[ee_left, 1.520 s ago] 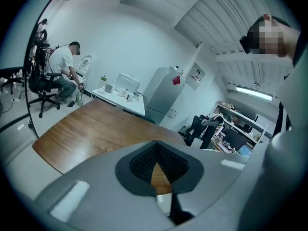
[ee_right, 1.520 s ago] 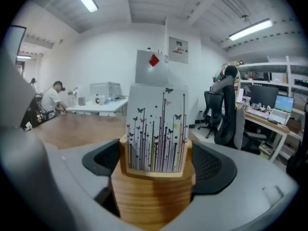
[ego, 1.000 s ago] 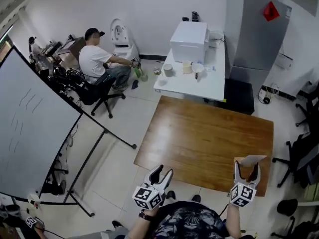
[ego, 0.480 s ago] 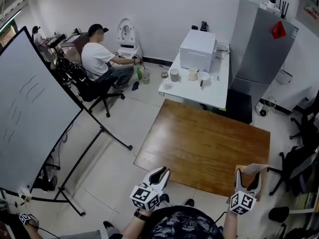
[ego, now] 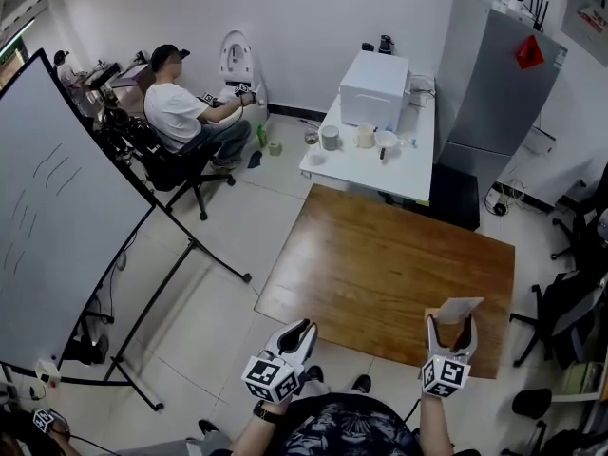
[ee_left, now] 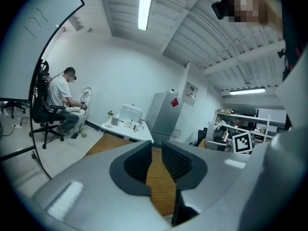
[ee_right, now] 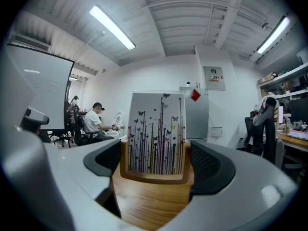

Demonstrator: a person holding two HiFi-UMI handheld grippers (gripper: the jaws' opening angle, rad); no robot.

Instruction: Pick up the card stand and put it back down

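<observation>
Right gripper view: right tongs [ee_right: 156, 163] stand wide, pads against both sides of the wooden base of the card stand [ee_right: 156, 131], its butterfly-and-stem printed card upright between them. Head view puts the stand at the near right corner of the brown tabletop [ego: 380, 255], right tongs around it; whether it rests on the wood or hangs just clear, cannot tell. Left tongs [ee_left: 155, 159] drawn nearly together, thin gap, nothing between, held off the tabletop's near edge, well apart from the stand.
</observation>
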